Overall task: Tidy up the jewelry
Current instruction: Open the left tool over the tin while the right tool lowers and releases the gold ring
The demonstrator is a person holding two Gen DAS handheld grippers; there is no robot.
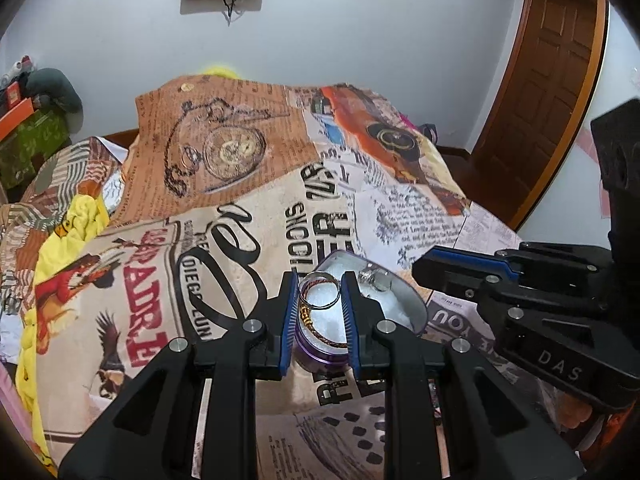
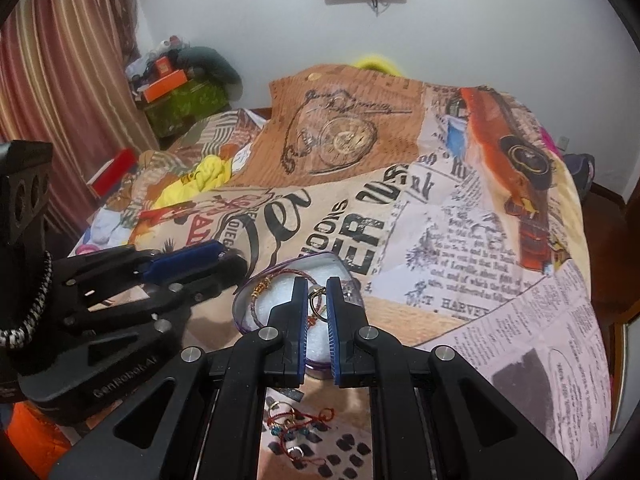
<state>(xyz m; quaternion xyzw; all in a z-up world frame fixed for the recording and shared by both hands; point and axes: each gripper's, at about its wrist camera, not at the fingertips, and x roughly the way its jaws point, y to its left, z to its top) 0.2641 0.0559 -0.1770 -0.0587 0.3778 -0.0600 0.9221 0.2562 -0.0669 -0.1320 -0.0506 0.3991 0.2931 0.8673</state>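
A tangle of red-cord jewelry (image 2: 298, 426) is being partly hidden at six o'clock beneath the right gripper (image 2: 318, 304), whose jaws are being kept nearly closed on a small ring (image 2: 316, 300). The left gripper (image 1: 320, 312), narrowly parted, is being clamped across a woven bracelet (image 1: 308, 320) above the purple-rimmed box (image 1: 404, 300). At twelve o'clock, the printed bedspread (image 1: 224, 160) is being cut off.
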